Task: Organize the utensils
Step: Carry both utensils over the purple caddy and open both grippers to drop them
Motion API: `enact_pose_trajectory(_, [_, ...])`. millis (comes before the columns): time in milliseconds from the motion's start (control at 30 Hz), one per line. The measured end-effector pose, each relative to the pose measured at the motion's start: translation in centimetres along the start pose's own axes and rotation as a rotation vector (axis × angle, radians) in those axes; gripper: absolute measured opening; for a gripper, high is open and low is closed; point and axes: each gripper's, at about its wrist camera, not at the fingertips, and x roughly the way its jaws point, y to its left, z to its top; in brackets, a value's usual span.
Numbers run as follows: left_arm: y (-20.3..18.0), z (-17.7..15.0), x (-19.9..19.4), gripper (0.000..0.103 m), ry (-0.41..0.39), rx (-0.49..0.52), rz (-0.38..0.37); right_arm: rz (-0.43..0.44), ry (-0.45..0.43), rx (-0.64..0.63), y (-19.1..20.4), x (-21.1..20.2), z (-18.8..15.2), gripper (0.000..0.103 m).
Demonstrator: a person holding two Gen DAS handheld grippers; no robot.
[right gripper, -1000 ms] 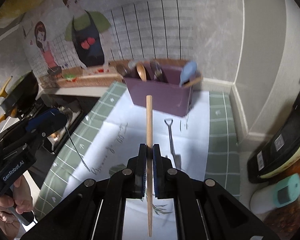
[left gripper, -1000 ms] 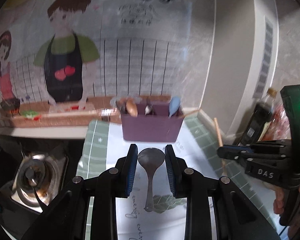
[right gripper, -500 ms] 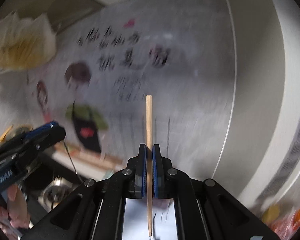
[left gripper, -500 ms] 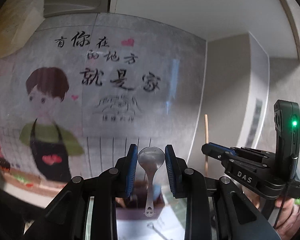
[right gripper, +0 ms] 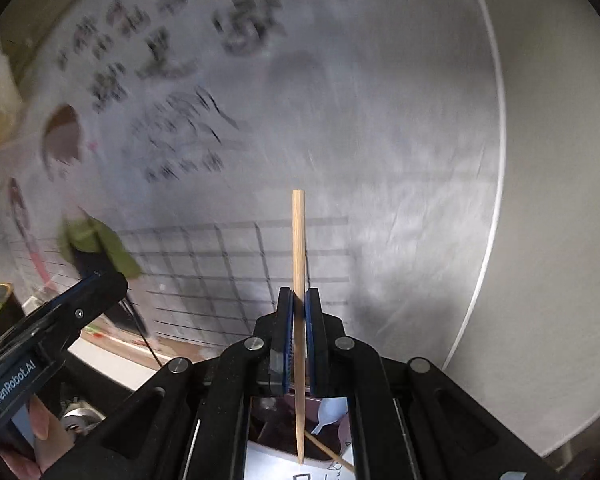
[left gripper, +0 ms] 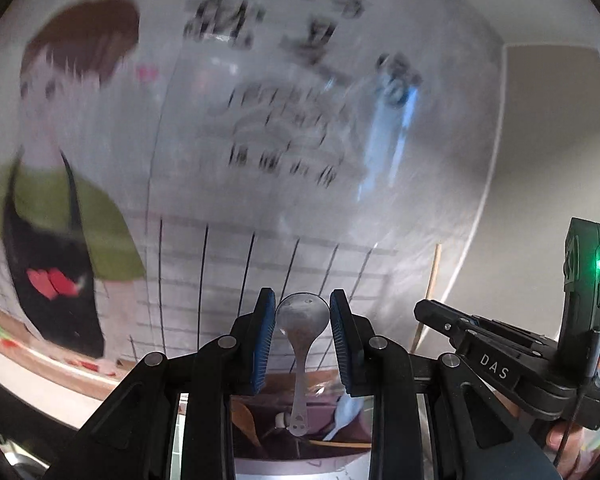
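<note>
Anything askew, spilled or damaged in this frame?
Nothing stands out. The left tongs grip a metal spoon by its bowl, the right tongs a wooden chopstick, both over the purple holder.

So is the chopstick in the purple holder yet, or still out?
Still out. The right tool is shut on the chopstick, held upright, its lower tip hanging just above the purple holder.
</note>
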Motion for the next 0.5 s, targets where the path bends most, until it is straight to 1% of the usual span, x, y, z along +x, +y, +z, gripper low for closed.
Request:
enact_pose_trajectory(67, [0.7,-1.2,1.7,0.029,0.024,-0.007,0.002,-0.002,0.017,0.023,-0.4,2.0,-0.8,0.005])
enact_pose_trajectory(167, [1.4,-3.0,3.7,0.029,0.055,0.003,0.016,0.001,0.032,0.025,-0.4,4.2,-2.1,0.005])
enact_pose_trajectory(300, [2.4,-4.9,6.3,0.029,0.105,-0.013,0.027,-0.019,0.091,0.004,-0.1,7.1,-4.2,0.006])
enact_pose_trajectory(433, [3.5,-7.3,9.1,0.030,0.175,-0.041,0.043,-0.039,0.183,-0.019,-0.2,9.1,-6.9,0.006])
enact_pose_trajectory(467, [3.6,-7.7,9.5,0.031,0.193,-0.051,0.042,-0.035,0.227,-0.016,-0.4,9.7,-7.5,0.006])
enact_pose_trajectory(500, [3.8,-7.9,9.8,0.032,0.207,-0.059,0.043,-0.028,0.250,-0.012,-0.5,10.0,-7.8,0.009])
